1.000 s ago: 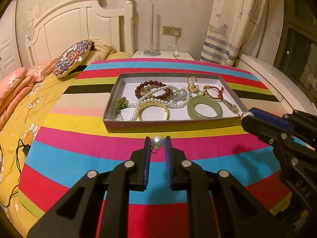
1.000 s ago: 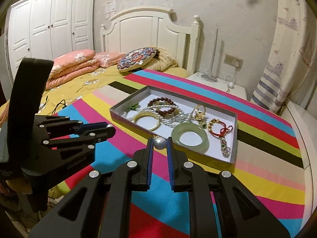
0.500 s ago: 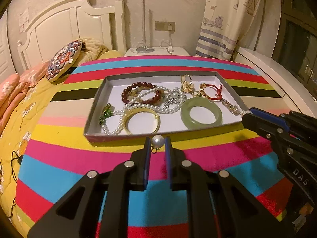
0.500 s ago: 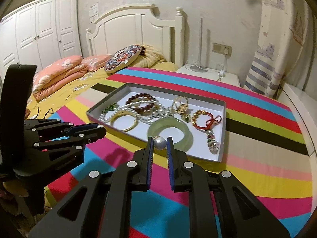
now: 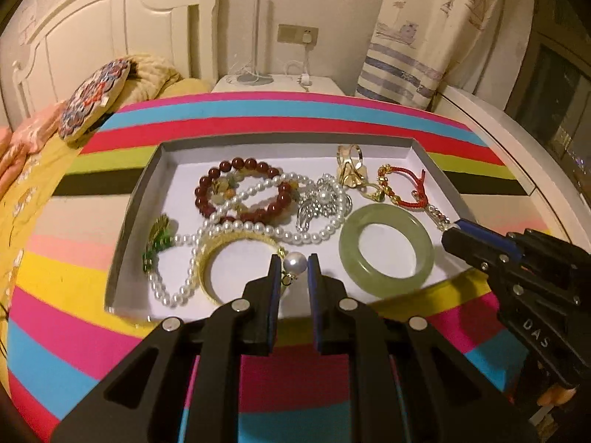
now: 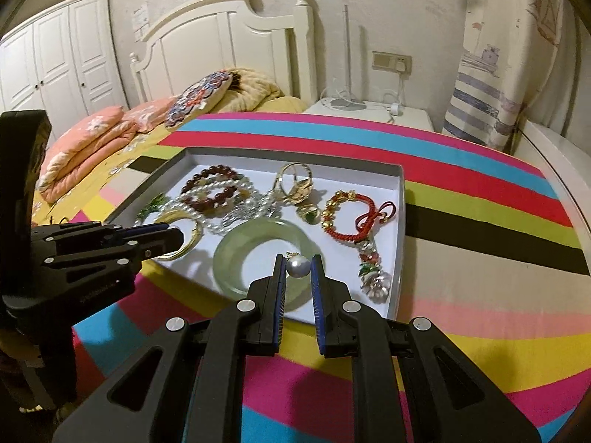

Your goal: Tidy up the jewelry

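1. The left hand-held gripper (image 5: 291, 269) is clenched on a pearl earring (image 5: 294, 263), which sits between its pads above the near side of the tray (image 5: 137, 199), over the gold bangle (image 5: 236, 238).
2. The right hand-held gripper (image 6: 298, 269) is likewise clenched on a second pearl earring (image 6: 299, 266), poised over the jade bangle (image 6: 236, 251).
3. Already in the tray: a red bead bracelet (image 5: 243, 188), a pearl necklace (image 5: 258, 227), a red cord bracelet (image 6: 354, 217) and gold rings (image 6: 295, 184), lying loosely overlapped rather than sorted.
4. Neither earring is set down yet; releasing both into the tray looks like the step in hand.
5. The striped surface beneath may be a cloth-covered worktop or the bed; the fisheye view leaves that unclear. No stray jewelry shows outside the tray, so the task seems close to done.
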The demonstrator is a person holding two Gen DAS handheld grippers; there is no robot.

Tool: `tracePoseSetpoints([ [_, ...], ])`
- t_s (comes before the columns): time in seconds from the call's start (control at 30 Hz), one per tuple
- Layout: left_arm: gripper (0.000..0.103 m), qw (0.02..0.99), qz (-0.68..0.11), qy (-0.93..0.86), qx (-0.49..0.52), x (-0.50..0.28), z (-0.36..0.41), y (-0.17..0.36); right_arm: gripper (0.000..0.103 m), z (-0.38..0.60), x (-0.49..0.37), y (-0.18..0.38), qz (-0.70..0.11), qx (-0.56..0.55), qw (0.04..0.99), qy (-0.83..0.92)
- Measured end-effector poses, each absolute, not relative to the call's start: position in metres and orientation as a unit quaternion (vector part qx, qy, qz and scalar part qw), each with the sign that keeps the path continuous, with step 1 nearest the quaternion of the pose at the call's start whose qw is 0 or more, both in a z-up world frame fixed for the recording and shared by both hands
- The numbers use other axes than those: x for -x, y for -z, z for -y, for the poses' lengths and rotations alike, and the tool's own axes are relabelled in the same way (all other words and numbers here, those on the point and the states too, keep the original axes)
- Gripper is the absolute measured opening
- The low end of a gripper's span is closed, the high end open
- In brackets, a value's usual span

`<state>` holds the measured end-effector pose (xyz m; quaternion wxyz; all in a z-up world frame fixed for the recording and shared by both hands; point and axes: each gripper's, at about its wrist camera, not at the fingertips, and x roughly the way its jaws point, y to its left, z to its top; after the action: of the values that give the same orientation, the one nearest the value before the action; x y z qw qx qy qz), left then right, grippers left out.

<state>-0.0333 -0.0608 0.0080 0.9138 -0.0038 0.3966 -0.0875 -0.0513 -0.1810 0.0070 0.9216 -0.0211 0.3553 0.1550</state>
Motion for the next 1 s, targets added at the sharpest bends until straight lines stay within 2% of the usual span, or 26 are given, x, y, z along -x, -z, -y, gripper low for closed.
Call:
tracePoseSetpoints([
  [0.03, 0.018, 0.917, -0.39, 0.084, -0.008, 0.033, 0.061, -0.008, 0.018, 0.181, 0.051, -0.006, -0.356, 0.017, 0.922, -0.153],
  [0.07, 0.03, 0.92, -0.384, 0.08, -0.016, 0.034, 0.061, -0.008, 0.026, 0.181, 0.052, -0.006, -0.356, 0.014, 0.922, -0.152],
  [0.1, 0.051, 0.924, -0.373, 0.073, -0.024, 0.037, 0.059, -0.009, 0.033, 0.18, 0.055, -0.006, -0.354, 0.012, 0.923, -0.148],
  [0.13, 0.061, 0.93, -0.361, 0.064, -0.028, 0.042, 0.057, -0.011, 0.054, 0.178, 0.059, -0.007, -0.35, 0.013, 0.926, -0.143],
  [0.17, 0.074, 0.933, -0.353, 0.057, -0.029, 0.046, 0.057, -0.012, 0.067, 0.176, 0.062, -0.008, -0.344, 0.015, 0.928, -0.14],
  [0.23, 0.082, 0.943, -0.329, 0.039, -0.034, 0.058, 0.052, -0.015, 0.069, 0.167, 0.072, -0.01, -0.33, 0.025, 0.934, -0.136],
  [0.3, 0.098, 0.95, -0.31, 0.019, -0.038, 0.069, 0.046, -0.017, 0.072, 0.157, 0.083, -0.011, -0.322, 0.033, 0.938, -0.123],
  [0.37, 0.101, 0.957, -0.287, -0.008, -0.039, 0.082, 0.04, -0.02, 0.081, 0.154, 0.09, -0.011, -0.315, 0.031, 0.942, -0.113],
  [0.43, 0.101, 0.959, -0.283, -0.008, -0.032, 0.09, 0.034, -0.021, 0.084, 0.151, 0.097, -0.011, -0.308, 0.029, 0.945, -0.103],
  [0.73, 0.101, 0.968, -0.25, -0.011, -0.018, 0.112, 0.027, -0.03, 0.086, 0.157, 0.103, -0.018, -0.286, 0.016, 0.956, -0.066],
  [1.0, 0.101, 0.966, -0.259, -0.016, -0.022, 0.113, 0.028, -0.029, 0.086, 0.157, 0.103, -0.016, -0.288, 0.017, 0.955, -0.064],
])
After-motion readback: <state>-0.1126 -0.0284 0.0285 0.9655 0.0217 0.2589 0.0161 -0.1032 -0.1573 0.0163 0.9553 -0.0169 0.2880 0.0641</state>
